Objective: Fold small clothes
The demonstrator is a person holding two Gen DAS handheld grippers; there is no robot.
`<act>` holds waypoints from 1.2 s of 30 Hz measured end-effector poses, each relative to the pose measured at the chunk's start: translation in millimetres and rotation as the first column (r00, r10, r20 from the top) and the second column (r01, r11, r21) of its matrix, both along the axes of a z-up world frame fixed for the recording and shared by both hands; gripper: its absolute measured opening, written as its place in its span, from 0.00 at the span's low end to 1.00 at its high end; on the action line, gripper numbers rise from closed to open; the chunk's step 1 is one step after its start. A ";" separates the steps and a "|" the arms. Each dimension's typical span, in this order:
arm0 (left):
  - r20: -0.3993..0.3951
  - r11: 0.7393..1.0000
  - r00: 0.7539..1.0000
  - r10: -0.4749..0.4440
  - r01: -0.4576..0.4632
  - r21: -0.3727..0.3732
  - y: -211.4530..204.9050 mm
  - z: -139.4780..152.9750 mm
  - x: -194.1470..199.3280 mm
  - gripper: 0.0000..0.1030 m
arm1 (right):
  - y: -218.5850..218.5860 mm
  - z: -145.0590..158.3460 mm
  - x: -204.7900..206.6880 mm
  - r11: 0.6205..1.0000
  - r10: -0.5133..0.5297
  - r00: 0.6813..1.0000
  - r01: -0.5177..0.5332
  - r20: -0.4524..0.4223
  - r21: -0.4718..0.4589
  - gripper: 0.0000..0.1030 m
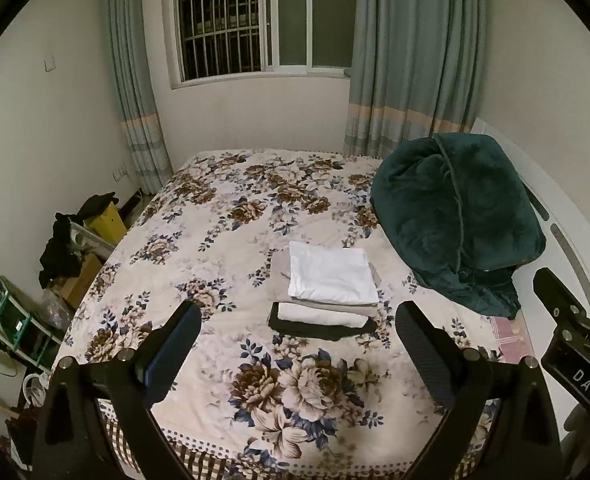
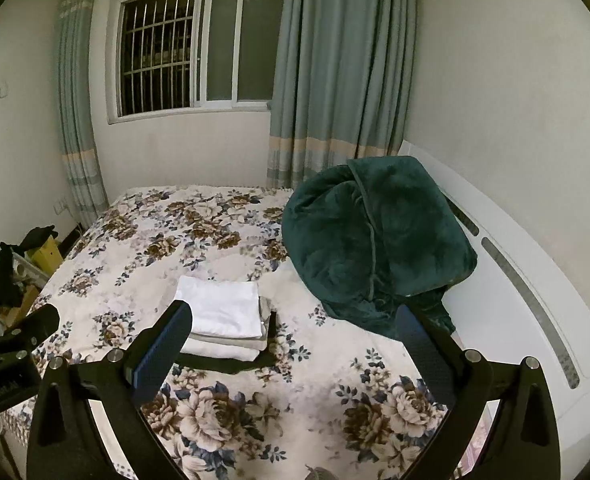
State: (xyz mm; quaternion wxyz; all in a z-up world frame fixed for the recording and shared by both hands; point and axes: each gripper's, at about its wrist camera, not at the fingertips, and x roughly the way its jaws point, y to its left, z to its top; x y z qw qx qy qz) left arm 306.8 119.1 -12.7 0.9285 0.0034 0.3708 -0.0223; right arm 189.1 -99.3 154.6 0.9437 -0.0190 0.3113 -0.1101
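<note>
While 2 claws gape empty: 1 stack (image 1: 327, 292), approx 4 folded clothes; 1 green blanket (image 1: 455, 216).

Floral bed (image 1: 223, 216) bears folded clothes (image 1: 331, 276), green blanket (image 1: 455, 216).

Dim, yellowish indoor light falls from above the bed (image 1: 223, 216); the window (image 1: 263, 20) behind it is dark. Fisheye bending curves walls toward black corners. The white folded cloth (image 1: 331, 276) looks slightly overexposed, detail soft and grainy.

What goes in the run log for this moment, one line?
left claw: open, empty | right claw: open, empty | folded stack: white piece on top, on floral bedspread | green blanket: heaped, untouched
</note>
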 end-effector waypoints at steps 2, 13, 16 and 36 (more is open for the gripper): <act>0.006 1.000 1.000 0.002 -0.002 0.004 -0.5 1.2 -0.9 0.96 | 1.6 3.8 -3.9 1.000 0.004 1.000 -0.003 0.009 -0.004 1.00; 0.032 0.999 0.999 0.039 -0.039 0.017 4.0 9.1 -17.2 1.00 | 5.1 10.1 -10.8 1.000 0.010 1.000 -0.010 0.017 0.000 1.00; 0.032 0.999 0.999 0.039 -0.039 0.014 5.3 8.9 -17.2 1.00 | 7.0 13.3 -11.3 1.000 0.016 1.000 -0.016 0.015 -0.003 1.00; 0.041 0.997 0.996 0.076 -0.077 0.025 8.4 9.5 -28.4 1.00 | 14.2 15.7 -9.0 0.998 0.058 0.998 -0.058 0.015 0.003 1.00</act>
